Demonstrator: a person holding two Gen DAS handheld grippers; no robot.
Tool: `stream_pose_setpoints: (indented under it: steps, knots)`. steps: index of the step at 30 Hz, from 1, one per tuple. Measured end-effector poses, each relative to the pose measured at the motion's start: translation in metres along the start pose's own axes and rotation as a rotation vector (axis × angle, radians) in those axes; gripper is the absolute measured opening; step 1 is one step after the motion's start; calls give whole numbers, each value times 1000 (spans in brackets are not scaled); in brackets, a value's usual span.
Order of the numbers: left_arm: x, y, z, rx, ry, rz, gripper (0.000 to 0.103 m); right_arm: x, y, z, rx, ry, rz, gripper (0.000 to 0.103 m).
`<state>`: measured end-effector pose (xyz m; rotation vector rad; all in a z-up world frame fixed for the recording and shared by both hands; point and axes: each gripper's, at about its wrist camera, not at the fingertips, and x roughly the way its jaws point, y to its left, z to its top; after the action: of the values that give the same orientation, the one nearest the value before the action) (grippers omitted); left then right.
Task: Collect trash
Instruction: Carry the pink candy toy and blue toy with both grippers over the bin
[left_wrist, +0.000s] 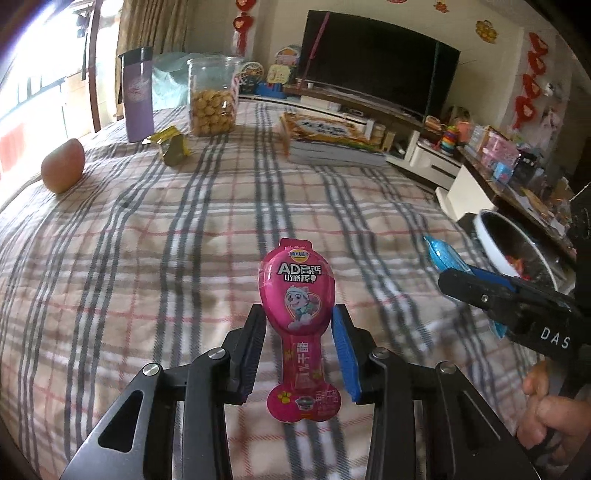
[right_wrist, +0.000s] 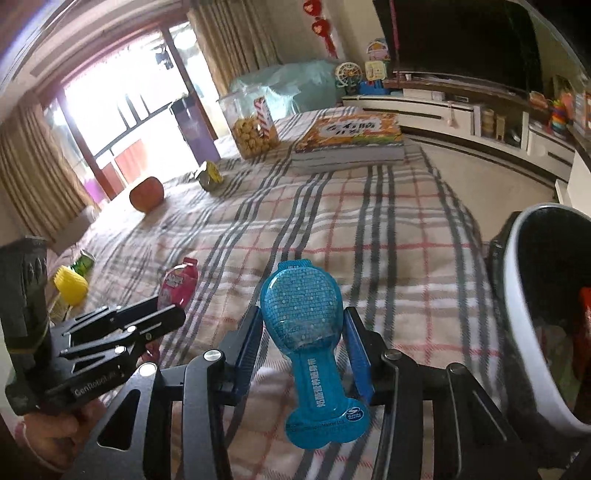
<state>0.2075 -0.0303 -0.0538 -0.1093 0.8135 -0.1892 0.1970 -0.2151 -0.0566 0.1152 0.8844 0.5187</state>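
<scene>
A pink bone-shaped snack wrapper (left_wrist: 295, 288) stands upright between the fingers of my left gripper (left_wrist: 298, 308), which is shut on its wide part above the plaid cloth. In the right wrist view, my right gripper (right_wrist: 303, 312) is shut on a blue wrapper (right_wrist: 301, 302) of the same shape. The left wrist view shows that blue wrapper (left_wrist: 439, 253) at the right, beside the white-rimmed trash bin (left_wrist: 491, 243). The bin (right_wrist: 517, 295) sits at the cloth's right edge with red scraps inside. My left gripper (right_wrist: 170, 310) with the pink wrapper (right_wrist: 181, 282) shows at the right wrist view's left.
On the plaid cloth (left_wrist: 166, 240) lie an apple (left_wrist: 62, 170), a gold wrapper (left_wrist: 171, 146), a cookie jar (left_wrist: 212, 98), a purple flask (left_wrist: 137, 94) and stacked books (left_wrist: 328, 140). A yellow paper cup (right_wrist: 70, 286) and a green item (right_wrist: 84, 263) sit at the near left.
</scene>
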Motion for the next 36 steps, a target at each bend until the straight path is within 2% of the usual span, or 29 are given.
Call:
stream_pose_setpoints:
  steps: [23, 26, 28, 36]
  knots:
    - [-35, -74, -4, 113, -47, -63, 33, -78, -35, -18, 115, -133, 0, 45]
    - [-36, -78, -3, 125, -48, -71, 31, -87, -44, -20, 136, -148, -4, 45]
    - [-36, -83, -2, 134, -47, -79, 22, -91, -47, -22, 142, -156, -8, 45]
    - [-34, -95, -3, 159, -45, -99, 21, -102, -55, -27, 161, -175, -22, 45]
